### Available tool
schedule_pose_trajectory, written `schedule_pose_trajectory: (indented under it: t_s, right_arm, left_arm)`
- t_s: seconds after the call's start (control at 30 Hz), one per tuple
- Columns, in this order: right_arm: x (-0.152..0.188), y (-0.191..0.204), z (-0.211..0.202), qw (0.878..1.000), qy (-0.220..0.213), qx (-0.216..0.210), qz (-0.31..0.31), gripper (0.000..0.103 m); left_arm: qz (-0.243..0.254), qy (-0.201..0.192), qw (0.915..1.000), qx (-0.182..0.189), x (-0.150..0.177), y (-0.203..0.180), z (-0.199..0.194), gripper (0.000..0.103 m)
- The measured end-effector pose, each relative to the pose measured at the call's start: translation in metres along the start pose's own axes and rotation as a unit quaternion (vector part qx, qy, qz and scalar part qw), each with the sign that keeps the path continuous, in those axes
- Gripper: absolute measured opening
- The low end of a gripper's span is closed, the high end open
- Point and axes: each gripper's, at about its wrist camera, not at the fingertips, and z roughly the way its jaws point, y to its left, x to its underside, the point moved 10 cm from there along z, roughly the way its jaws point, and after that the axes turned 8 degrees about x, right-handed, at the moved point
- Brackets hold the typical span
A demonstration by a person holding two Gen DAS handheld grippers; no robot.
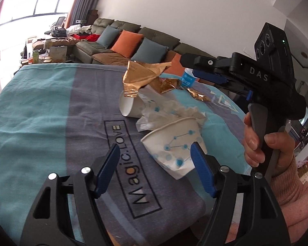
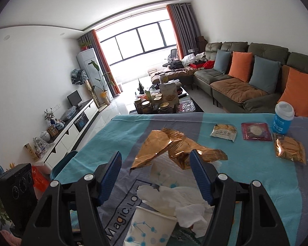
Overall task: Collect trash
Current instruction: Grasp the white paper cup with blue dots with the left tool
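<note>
Two white paper cups (image 1: 175, 149) printed with blue dots lie tipped on the blanket-covered worktop (image 1: 41, 106), crumpled white tissue (image 1: 174, 110) between them and a creased gold foil wrapper (image 1: 142, 75) draped over the far one. The left gripper (image 1: 155, 170) and right gripper (image 2: 156, 174) both hover with fingers spread, holding nothing. Three sealed snack packets (image 2: 222, 132) lie near a blue bottle (image 2: 282, 120).

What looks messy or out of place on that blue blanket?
Two paper cups lie tipped over: the near cup and the far cup, with crumpled tissue between them. Torn gold wrappers sprawl over the far cup. The blue bottle stands upright, and both hand-held grippers are open.
</note>
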Motion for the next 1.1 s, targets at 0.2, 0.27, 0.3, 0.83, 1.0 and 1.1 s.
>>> schedule_pose_trajectory:
  t_s: [0.2, 0.27, 0.3, 0.83, 1.0, 1.1]
  right_arm:
    - [0.008, -0.014, 0.001, 1.000, 0.003, 0.007, 0.014, 0.066]
    - [0.012, -0.013, -0.001, 1.000, 0.007, 0.006, 0.018, 0.066]
    - [0.013, -0.015, 0.000, 1.000, 0.008, 0.006, 0.021, 0.066]
    - [0.026, -0.028, 0.010, 0.998, 0.028, -0.010, 0.047, 0.066]
    - [0.023, -0.021, 0.012, 0.998, 0.030, -0.023, 0.043, 0.066]
    - [0.021, -0.014, 0.016, 0.998, 0.031, -0.035, 0.040, 0.066]
  left_arm:
    - [0.029, 0.033, 0.9990, 0.011, 0.010, -0.021, 0.023, 0.072]
    - [0.032, 0.043, 0.9985, 0.012, 0.013, -0.023, 0.030, 0.072]
    - [0.031, 0.048, 0.9983, 0.009, 0.015, -0.023, 0.034, 0.072]
    - [-0.054, 0.092, 0.9918, 0.071, 0.030, -0.006, 0.063, 0.071]
    - [-0.065, 0.083, 0.9907, 0.086, 0.030, 0.000, 0.058, 0.053]
    - [-0.064, 0.077, 0.9914, 0.084, 0.031, 0.004, 0.055, 0.050]
